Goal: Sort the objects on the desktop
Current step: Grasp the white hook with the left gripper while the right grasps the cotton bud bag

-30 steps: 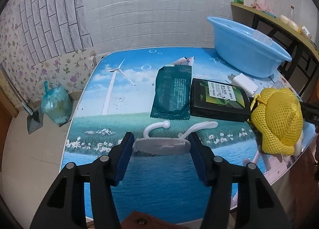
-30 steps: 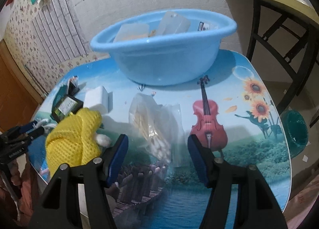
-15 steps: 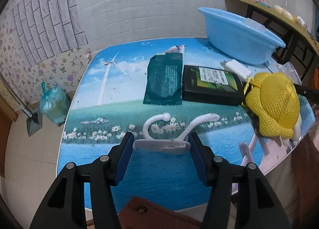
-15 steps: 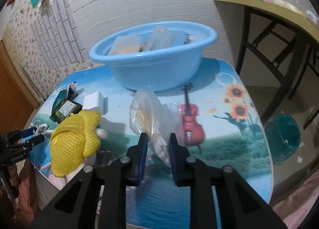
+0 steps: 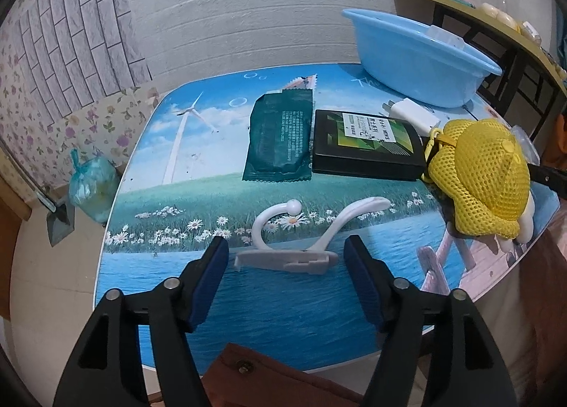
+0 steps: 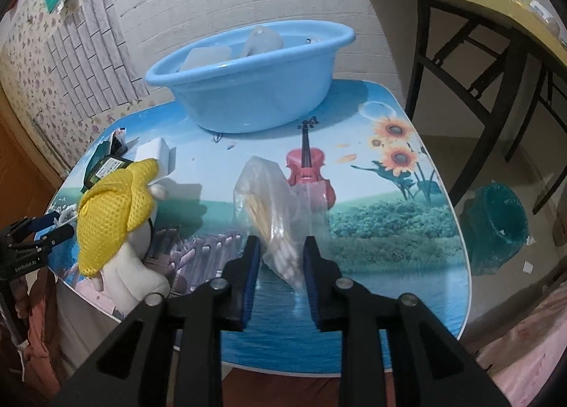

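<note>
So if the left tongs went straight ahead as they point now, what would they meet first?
Probably the white plastic double hook lying just beyond the open left tongs; behind it, the dark green foil packet. Depth is uncertain.

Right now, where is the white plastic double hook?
In the left wrist view, the white plastic double hook lies on the table between the open left gripper fingers, nearer than the dark green sachet.

Each hand-held gripper, left (image 5: 283,258) and right (image 6: 281,258), has matte black angular arms with triangular cut-outs, round silver screws and blue fingertip pads (image 5: 209,279)
</note>
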Demonstrator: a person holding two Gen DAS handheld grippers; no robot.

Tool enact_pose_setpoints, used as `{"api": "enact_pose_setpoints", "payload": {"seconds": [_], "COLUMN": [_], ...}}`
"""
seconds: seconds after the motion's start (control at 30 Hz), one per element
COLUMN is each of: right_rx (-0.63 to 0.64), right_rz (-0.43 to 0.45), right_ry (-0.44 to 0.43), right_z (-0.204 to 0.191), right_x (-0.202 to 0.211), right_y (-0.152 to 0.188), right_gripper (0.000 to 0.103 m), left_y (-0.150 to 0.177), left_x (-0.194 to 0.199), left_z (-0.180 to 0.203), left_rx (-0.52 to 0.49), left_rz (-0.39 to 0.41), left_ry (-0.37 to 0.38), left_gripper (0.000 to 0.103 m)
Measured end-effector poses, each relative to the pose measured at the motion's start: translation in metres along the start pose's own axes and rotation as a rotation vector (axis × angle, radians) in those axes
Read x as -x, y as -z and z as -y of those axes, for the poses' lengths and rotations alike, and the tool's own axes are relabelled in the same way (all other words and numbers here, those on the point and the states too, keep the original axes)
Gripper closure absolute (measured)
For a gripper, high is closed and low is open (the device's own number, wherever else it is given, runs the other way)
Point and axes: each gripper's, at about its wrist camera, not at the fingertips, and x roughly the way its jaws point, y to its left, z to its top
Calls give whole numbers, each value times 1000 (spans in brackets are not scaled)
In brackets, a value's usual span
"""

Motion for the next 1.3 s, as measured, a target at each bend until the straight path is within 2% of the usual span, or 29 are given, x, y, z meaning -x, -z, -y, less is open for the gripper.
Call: {"api": "enact_pose_setpoints", "payload": {"seconds": [0.03, 0.1, 0.27, 0.37, 0.4, 0.47, 0.53, 0.7, 0.77, 0.83, 1.3], "right_rx": [7, 13, 27, 63, 81, 111, 110, 96, 97, 87, 72], "right_rz": [2, 4, -9, 13, 19, 22, 19, 22, 21, 14, 14], "right_ry": [4, 7, 19, 25, 25, 51, 66, 75, 75, 82, 97], "right_z": [-2, -4, -8, -14, -17, -22, -23, -20, -21, -20, -17], "right_x": [0, -1, -10, -13, -14, -17, -19, -20, -20, -21, -21], "right_y": [0, -1, 2, 6, 8, 9, 8, 6, 7, 7, 6], "right_gripper": [63, 56, 47, 33, 28, 25, 16, 12, 8, 0, 0], "left_y": [0, 0, 2, 5, 5, 5, 5, 6, 6, 5, 6], "left_x": [-1, -2, -7, -8, -8, -8, -8, -7, -8, -8, -9], "left_z": [-1, -3, -3, 1, 1, 1, 1, 2, 2, 2, 2], "left_rx": [5, 21, 40, 27, 22, 20, 15, 13, 12, 12, 12], "left_rz": [0, 1, 16, 30, 30, 33, 41, 54, 61, 65, 69], "left_ry": [1, 6, 13, 21, 26, 31, 34, 35, 36, 38, 39], "left_gripper": [31, 27, 7, 1, 0, 0, 0, 0, 0, 0, 0]}}
